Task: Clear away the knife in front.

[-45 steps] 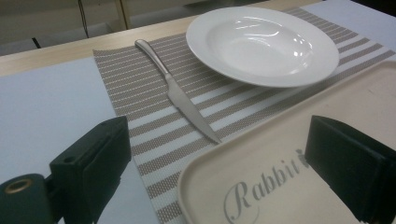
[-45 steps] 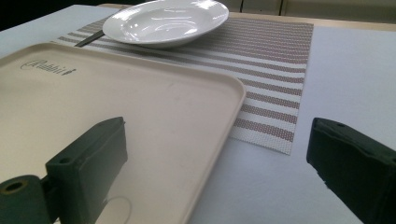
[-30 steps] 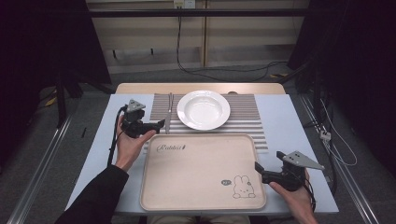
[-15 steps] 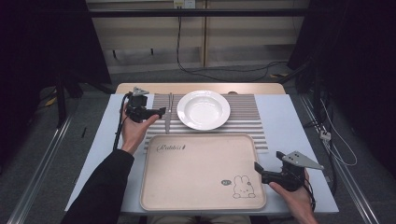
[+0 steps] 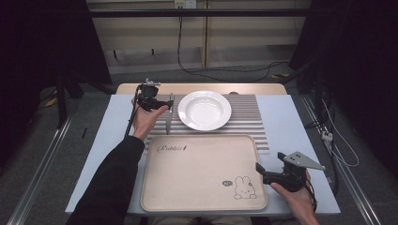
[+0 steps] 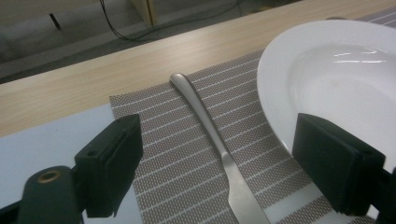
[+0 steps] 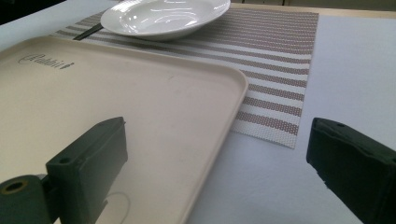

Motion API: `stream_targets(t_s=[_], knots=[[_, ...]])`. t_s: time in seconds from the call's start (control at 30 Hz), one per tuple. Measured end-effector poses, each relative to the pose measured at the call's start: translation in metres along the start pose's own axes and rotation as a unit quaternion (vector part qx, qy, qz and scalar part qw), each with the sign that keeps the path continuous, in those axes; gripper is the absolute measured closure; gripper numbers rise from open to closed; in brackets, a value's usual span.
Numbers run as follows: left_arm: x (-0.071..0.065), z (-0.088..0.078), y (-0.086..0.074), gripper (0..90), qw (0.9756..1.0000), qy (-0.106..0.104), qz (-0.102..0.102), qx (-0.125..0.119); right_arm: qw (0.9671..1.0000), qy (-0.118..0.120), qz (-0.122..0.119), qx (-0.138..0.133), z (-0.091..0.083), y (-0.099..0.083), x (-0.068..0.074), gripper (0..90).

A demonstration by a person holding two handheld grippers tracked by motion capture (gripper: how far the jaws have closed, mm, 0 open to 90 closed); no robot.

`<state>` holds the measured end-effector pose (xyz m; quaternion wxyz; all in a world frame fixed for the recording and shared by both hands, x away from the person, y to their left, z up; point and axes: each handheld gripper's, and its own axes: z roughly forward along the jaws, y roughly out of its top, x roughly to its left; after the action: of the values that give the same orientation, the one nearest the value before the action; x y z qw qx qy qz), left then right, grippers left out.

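A silver utensil (image 5: 169, 115) lies lengthwise on the striped placemat (image 5: 248, 117), just left of the white deep plate (image 5: 204, 110). My left gripper (image 5: 165, 105) hovers over its far end. In the left gripper view the handle (image 6: 210, 135) runs between the two pads without touching them. The jaws have just been closing a little and still stand wide, so the left gripper (image 6: 219, 154) is open. The plate's rim (image 6: 289, 70) is close to the right pad. My right gripper (image 5: 259, 169) rests open at the beige rabbit tray's (image 5: 202, 173) front right corner, holding nothing.
The tray (image 7: 140, 102) fills the near middle of the pale blue table (image 5: 291, 126). The placemat (image 7: 280, 42) and plate (image 7: 163, 16) lie beyond it. A wooden strip (image 5: 202, 88) edges the far side. Cables trail on the floor behind.
My left gripper has moved away from me and rightward, from the table's left part to over the utensil beside the plate. The right gripper has stayed in place.
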<state>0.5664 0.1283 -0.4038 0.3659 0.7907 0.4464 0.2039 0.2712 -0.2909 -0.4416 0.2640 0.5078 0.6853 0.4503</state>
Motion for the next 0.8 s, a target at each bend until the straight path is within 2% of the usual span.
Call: stream_targets(t_s=[0.07, 0.1, 0.23, 0.33, 0.4, 0.43, 0.53, 0.6, 0.63, 0.7, 0.8], knots=[[0.001, 0.008, 0.002, 18.0, 0.9999, 0.008, -0.001, 0.008, 1.0000, 0.000, -0.001, 0.000, 0.001, 0.000, 0.000, 5.2], [0.001, 0.012, 0.003, 22.6, 0.9999, 0.006, -0.005, 0.010, 1.0000, 0.001, -0.001, 0.001, 0.001, 0.000, 0.001, 5.2], [0.004, 0.022, 0.006, 23.3, 0.9997, 0.004, -0.004, 0.025, 1.0000, 0.003, -0.002, 0.002, 0.002, 0.000, 0.001, 5.2], [0.007, 0.029, 0.006, 25.5, 0.9990, -0.006, -0.015, 0.042, 1.0000, 0.003, -0.001, 0.004, 0.002, 0.000, 0.001, 5.3], [0.007, 0.033, 0.005, 31.3, 0.9985, 0.006, -0.019, 0.052, 1.0000, 0.003, 0.000, 0.005, 0.002, -0.001, 0.001, 5.3], [0.008, 0.035, 0.005, 31.8, 0.9980, 0.008, -0.027, 0.057, 1.0000, 0.004, -0.001, 0.005, 0.002, -0.001, 0.001, 5.3], [0.007, 0.042, 0.004, 39.9, 0.9973, 0.009, -0.037, 0.062, 1.0000, 0.004, -0.001, 0.005, 0.002, -0.001, 0.001, 5.2], [0.005, 0.048, 0.003, 42.8, 0.9970, 0.009, -0.040, 0.066, 1.0000, 0.004, 0.000, 0.005, 0.002, -0.001, 0.001, 5.2], [0.005, 0.049, 0.003, 44.3, 0.9967, 0.011, -0.035, 0.072, 1.0000, 0.004, -0.001, 0.005, 0.002, -0.001, 0.001, 5.2], [0.005, 0.053, 0.002, 45.8, 0.9964, 0.002, -0.041, 0.074, 1.0000, 0.005, -0.001, 0.005, 0.002, -0.001, 0.001, 5.2], [0.007, 0.057, 0.000, 51.4, 0.9959, 0.002, -0.042, 0.080, 1.0000, 0.005, -0.001, 0.005, 0.002, -0.001, 0.001, 5.2]])
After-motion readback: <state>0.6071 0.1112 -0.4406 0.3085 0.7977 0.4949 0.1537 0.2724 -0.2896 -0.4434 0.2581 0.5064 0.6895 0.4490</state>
